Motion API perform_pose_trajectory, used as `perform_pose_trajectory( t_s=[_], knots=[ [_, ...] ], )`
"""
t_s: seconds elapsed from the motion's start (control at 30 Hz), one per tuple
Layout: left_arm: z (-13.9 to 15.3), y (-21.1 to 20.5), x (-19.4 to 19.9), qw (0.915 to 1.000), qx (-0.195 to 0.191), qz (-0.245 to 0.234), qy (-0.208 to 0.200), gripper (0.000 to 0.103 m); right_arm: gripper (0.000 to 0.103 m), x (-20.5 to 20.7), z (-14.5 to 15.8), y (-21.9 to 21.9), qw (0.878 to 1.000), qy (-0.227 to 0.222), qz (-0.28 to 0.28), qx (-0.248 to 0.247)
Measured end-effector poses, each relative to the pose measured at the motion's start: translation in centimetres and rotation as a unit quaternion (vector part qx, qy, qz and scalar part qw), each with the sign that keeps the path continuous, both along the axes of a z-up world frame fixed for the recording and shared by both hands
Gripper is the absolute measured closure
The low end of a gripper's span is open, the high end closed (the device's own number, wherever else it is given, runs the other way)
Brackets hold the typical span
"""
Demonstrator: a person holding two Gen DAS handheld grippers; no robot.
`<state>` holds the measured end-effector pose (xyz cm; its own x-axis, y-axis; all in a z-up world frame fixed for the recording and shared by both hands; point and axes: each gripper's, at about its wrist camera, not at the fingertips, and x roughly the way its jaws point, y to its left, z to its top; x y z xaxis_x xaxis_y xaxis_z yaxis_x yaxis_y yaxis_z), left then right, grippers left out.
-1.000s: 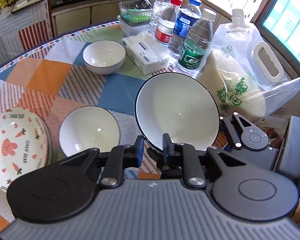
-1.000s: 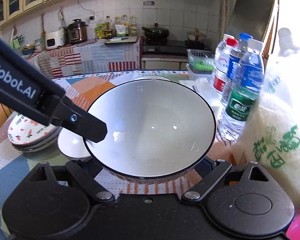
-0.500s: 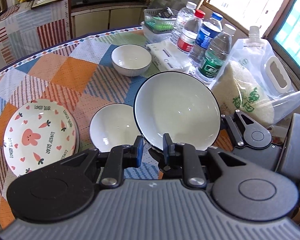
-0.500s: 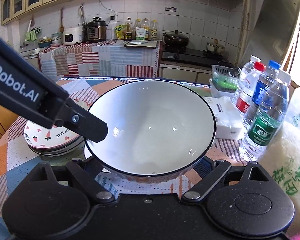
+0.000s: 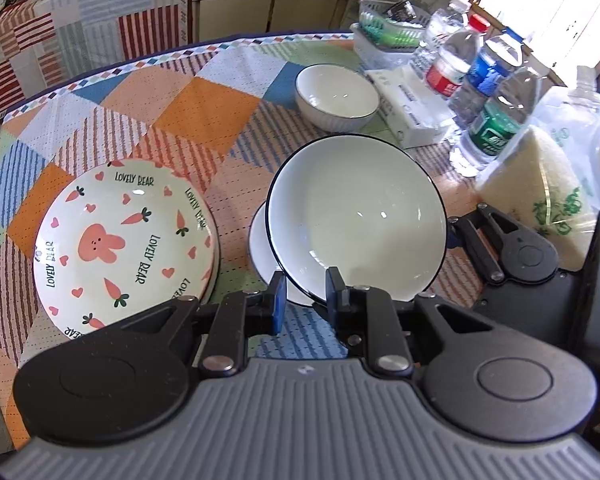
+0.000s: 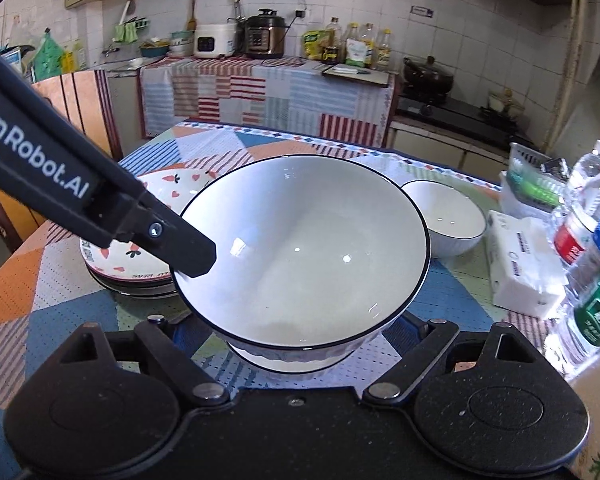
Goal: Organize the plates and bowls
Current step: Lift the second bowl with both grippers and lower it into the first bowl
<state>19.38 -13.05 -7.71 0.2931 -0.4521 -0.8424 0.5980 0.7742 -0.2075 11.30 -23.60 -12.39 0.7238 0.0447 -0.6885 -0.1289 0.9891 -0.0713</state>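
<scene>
Held bowl: the big white bowl with the dark rim (image 5: 356,216) is up off the cloth, tilted, sitting right over a second white bowl (image 5: 260,248) whose edge peeks out below it.
Right gripper: the right gripper (image 6: 300,336) has the big bowl cradled between its two arms, low on the outer wall; the fingertips are hidden behind the bowl, and the arms are spread wide around it.
Left gripper: the left gripper (image 5: 304,300) sits at the bowl's near rim with a clear gap between its blue pads (image 5: 278,300); the rim passes through that gap, but whether the pads touch it, I can't tell.
Bunny plates: a stack of plates (image 5: 124,240), carrot-and-rabbit print on top, lies just beside the bowls on the left.
Small bowl: another white bowl (image 5: 338,96) stands alone farther back, well apart from the pair.
Table: the patchwork cloth (image 5: 204,112) covers it all.
Right edge: water bottles (image 5: 496,120), a tissue pack (image 5: 412,116) and a rice bag (image 5: 540,200) crowd that side.
</scene>
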Motion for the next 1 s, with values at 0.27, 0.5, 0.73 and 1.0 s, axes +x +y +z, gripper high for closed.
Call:
perform_pose_trajectory(
  t_s=[0.27, 0.5, 0.73, 1.0],
  knots=[
    [-3.3, -0.8, 1.6, 0.9993, 0.02, 0.024, 0.021, 0.084, 0.011, 0.6, -1.9, -0.1, 1.0, 0.023, 0.019, 0.0],
    [-5.0, -1.7, 2.4, 0.9982, 0.047, 0.033, 0.015, 0.084, 0.012, 1.2, -2.5, -0.3, 0.999, 0.048, 0.023, -0.004],
    [-6.2, -2.3, 3.0, 0.998, 0.052, 0.024, 0.028, 0.084, 0.008, 1.9, -2.6, -0.9, 0.998, 0.064, 0.018, 0.009],
    [-5.6, -2.6, 2.6, 0.9977, 0.062, 0.025, 0.008, 0.076, 0.006, 2.5, -2.6, -0.7, 0.997, 0.071, 0.007, -0.002]
  ],
)
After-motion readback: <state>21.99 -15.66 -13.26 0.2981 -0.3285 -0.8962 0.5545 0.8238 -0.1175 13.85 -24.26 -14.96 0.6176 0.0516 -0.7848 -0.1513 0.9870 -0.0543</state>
